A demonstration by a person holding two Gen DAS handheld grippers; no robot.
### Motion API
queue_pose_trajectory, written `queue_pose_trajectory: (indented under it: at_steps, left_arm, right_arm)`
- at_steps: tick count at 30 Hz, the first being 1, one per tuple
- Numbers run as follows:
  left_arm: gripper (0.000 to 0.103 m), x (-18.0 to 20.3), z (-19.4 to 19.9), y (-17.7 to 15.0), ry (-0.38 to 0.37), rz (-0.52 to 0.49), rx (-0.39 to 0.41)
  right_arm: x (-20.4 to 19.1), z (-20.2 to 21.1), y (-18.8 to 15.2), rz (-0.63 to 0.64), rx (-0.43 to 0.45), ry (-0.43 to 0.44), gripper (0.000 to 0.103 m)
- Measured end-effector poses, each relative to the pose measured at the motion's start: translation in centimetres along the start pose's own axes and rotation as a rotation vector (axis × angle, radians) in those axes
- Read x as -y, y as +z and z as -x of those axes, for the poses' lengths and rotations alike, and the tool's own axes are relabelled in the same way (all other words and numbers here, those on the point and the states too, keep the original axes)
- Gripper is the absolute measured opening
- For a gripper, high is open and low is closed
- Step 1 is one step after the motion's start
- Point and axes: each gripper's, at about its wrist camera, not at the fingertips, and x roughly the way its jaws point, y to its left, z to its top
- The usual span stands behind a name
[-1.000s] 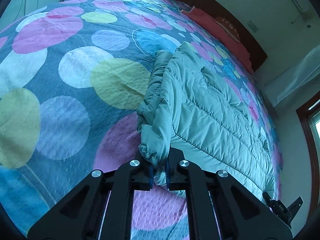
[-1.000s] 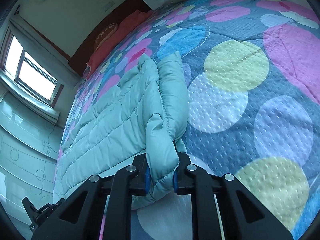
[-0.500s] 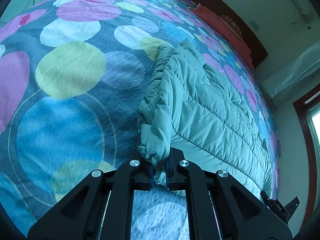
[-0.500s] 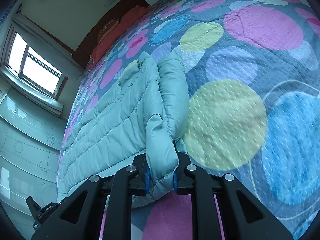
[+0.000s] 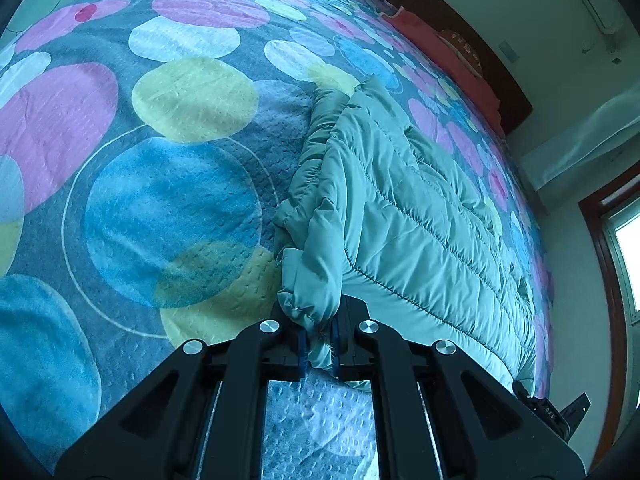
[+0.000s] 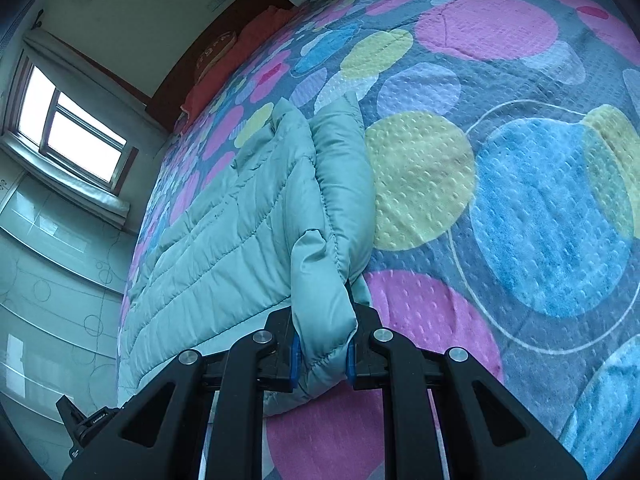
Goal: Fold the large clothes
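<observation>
Left wrist view: the left claw (image 5: 319, 344) is pinched on a bunched corner of a pale green quilted jacket (image 5: 404, 216), the fabric squeezed between its blue-padded fingers (image 5: 303, 346), while the rest of the garment lies stretched along the bed (image 5: 172, 196) toward the headboard (image 5: 476, 52) and the red pillow (image 5: 436, 48). Right wrist view shows the right claw (image 6: 320, 356) clamped on a thick puffy fold of the same jacket (image 6: 248, 232), the padding bulging up and over its fingers (image 6: 295, 354); the jacket runs away from it toward the window (image 6: 68, 136), lying flat in quilted bands on the spotted bedspread (image 6: 520, 208). Compared with a second ago, both grips are unchanged and the jacket keeps the same shape in front of each claw, but the bedspread pattern under it has slid: on the left, the yellow-green circle that lay beside the sleeve edge has given way to a large blue circle ringed in white, with a yellow patch now just ahead of the claw; on the right, the pale and lilac circles beside the jacket have been replaced by a yellow-green one, a blue one and a pink one close to the claw. The garment has thus been dragged across the bed with both claws holding it. The other claw shows as a small dark shape at the lower edge of each view, beyond the jacket's far corner.
</observation>
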Motion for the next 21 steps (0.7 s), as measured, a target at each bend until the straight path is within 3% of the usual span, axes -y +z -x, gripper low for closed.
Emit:
queue_pose_trajectory:
  at_steps: [21]
  left_arm:
    - [0.021,-0.15,0.42,0.08,0.075,-0.077,0.016]
  right_arm:
    - [-0.37,0.67,-0.43,0.047,-0.020,-0.065,0.025]
